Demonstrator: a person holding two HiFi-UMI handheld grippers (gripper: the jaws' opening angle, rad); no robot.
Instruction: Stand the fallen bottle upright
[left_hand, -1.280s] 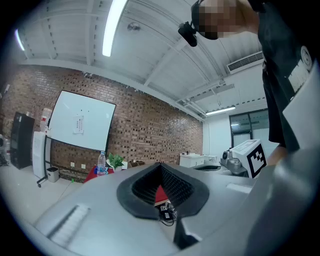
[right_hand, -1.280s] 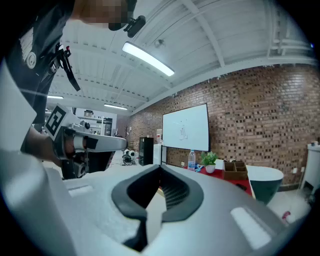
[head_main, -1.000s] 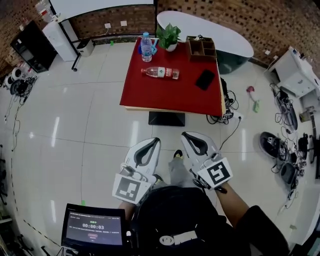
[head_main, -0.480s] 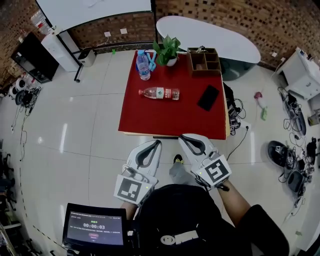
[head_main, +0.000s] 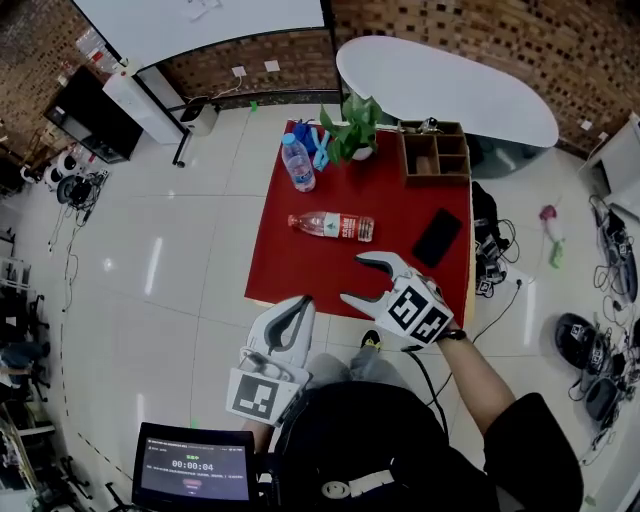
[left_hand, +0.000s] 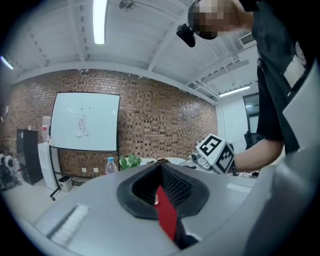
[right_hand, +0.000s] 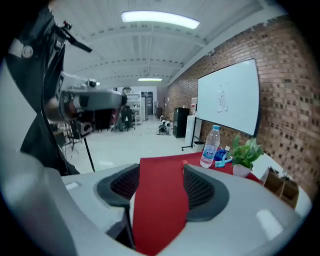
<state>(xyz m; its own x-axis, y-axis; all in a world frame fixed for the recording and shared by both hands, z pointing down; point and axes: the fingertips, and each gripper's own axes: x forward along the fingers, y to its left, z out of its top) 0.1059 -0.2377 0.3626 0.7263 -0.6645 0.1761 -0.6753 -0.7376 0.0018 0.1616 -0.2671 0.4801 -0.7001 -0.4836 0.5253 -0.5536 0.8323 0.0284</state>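
Only the head view shows the fallen bottle (head_main: 331, 226) whole.

Right claw (head_main: 352, 277) extended, jaws just opened, empty, left claw (head_main: 303, 302) closed, held back

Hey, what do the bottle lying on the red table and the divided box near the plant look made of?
Fallen bottle: probably clear glossy plastic, see-through body with a label band. Divided box: likely wood, matte brown, thin partition walls.

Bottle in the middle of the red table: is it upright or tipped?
Tipped: the bottle lies on its side on the red table.
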